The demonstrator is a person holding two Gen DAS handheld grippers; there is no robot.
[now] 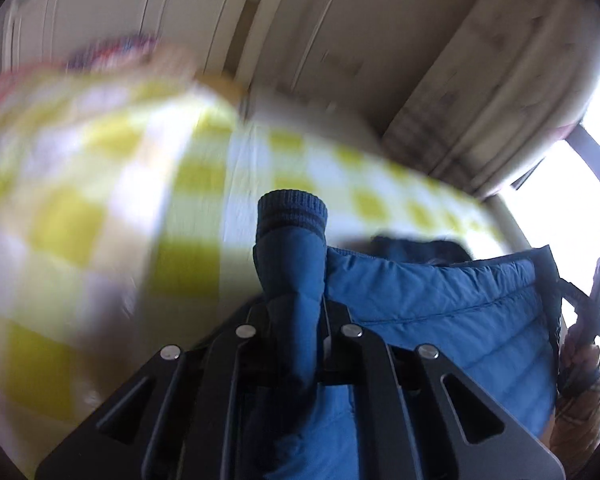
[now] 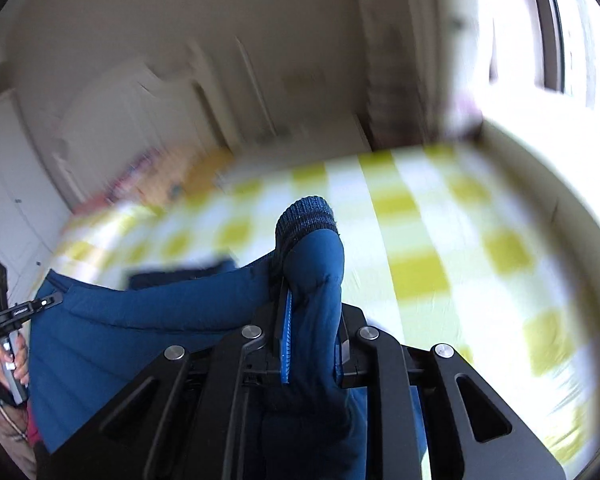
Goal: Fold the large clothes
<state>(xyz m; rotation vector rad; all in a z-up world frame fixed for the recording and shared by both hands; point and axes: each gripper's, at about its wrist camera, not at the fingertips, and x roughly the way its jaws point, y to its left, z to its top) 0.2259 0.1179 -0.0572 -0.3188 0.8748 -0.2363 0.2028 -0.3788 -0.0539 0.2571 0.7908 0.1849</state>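
In the left wrist view, the left gripper (image 1: 296, 320) is clamped on a sleeve of the blue quilted jacket (image 1: 440, 308), its ribbed cuff (image 1: 293, 210) sticking up past the fingers, above the blurred yellow-and-white checked bedspread (image 1: 100, 208); the jacket's body spreads to the right toward the person's hand (image 1: 584, 364). In the right wrist view, the right gripper (image 2: 310, 344) grips the other sleeve, cuff (image 2: 306, 220) up, with the jacket (image 2: 140, 332) stretching left and the bedspread (image 2: 440, 248) far and right.
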